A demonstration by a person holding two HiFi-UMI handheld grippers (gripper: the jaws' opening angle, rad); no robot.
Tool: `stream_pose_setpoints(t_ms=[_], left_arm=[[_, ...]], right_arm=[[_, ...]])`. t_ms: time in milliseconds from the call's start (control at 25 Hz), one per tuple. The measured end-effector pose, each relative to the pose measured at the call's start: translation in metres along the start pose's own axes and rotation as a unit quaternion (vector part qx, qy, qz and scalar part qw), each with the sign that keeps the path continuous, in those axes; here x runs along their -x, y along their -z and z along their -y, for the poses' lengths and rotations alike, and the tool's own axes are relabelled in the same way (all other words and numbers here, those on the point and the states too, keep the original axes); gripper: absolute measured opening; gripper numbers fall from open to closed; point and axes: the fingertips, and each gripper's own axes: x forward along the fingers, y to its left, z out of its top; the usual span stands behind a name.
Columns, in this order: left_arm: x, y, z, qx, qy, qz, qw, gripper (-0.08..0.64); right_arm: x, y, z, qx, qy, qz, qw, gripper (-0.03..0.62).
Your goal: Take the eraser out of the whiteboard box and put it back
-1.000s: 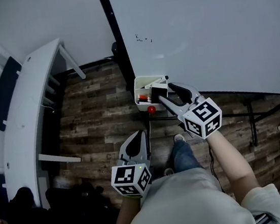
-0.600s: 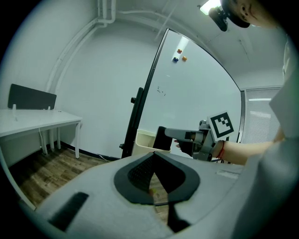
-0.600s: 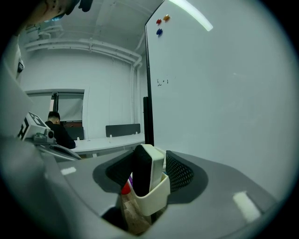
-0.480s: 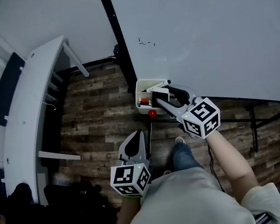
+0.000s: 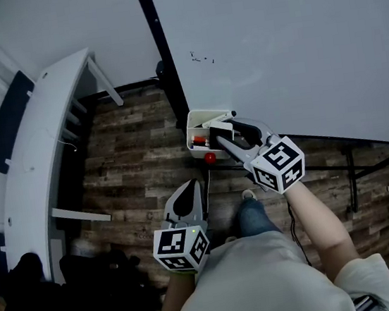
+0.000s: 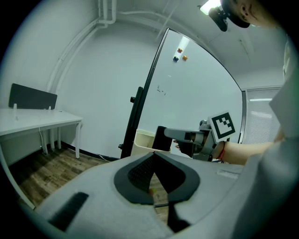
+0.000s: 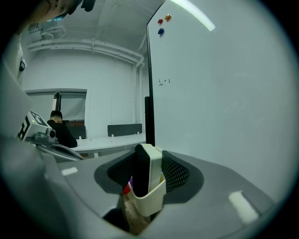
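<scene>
Two tools, entered in turn.

Right tool (image 5: 224,130): we find it reached into the small cream plastic whiteboard box (image 7: 149,203). Its jaws stand either side of the flat block eraser with a white plastic back and black felt face (image 7: 145,165), and they have just been closing. The pads look to lie against both broad faces, so we enter the tool as clamped on the eraser. The dark pad against the dark felt leaves that side less sure.

Left tool (image 5: 193,190): jaws together, nothing between them. It is held low, well apart from the box.

Eraser: it stands upright on end inside the box, its top proud of the rim.

Box: open-topped, it hangs at the lower corner of the large white whiteboard (image 5: 286,39), just beside the black frame post. Red-tipped items (image 5: 198,138) lie in it next to the eraser; we cannot tell what they are.

Beyond: wood-pattern floor (image 5: 131,159) and a long white table (image 5: 38,157), well off to the left.

Step in hand, by our judgement: the grasp that begins the taking-out, since the eraser has not left the box.

Next move, as we judge it: a firm hold and a straight lift clear of the rim, without dragging the box or stirring the red-tipped items. The eraser then goes back in, lowered in the same upright pose.
</scene>
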Motion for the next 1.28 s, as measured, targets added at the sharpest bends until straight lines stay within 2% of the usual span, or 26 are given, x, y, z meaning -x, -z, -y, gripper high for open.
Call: stream_pose_setpoints(t_ms=[240,1280], left_arm=[[0.001,0.003,0.001,0.001,0.000,-0.002,1.0000,0.008],[0.018,0.005,0.016,-0.007,0.022,-0.001,0.9997,0.008]], right_arm=[[0.001,-0.002,-0.002,0.018,0.009,0.001,1.000,0.178],[0.027,-0.043,-0.019,0.035,0.029,0.045,0.998,0.173]])
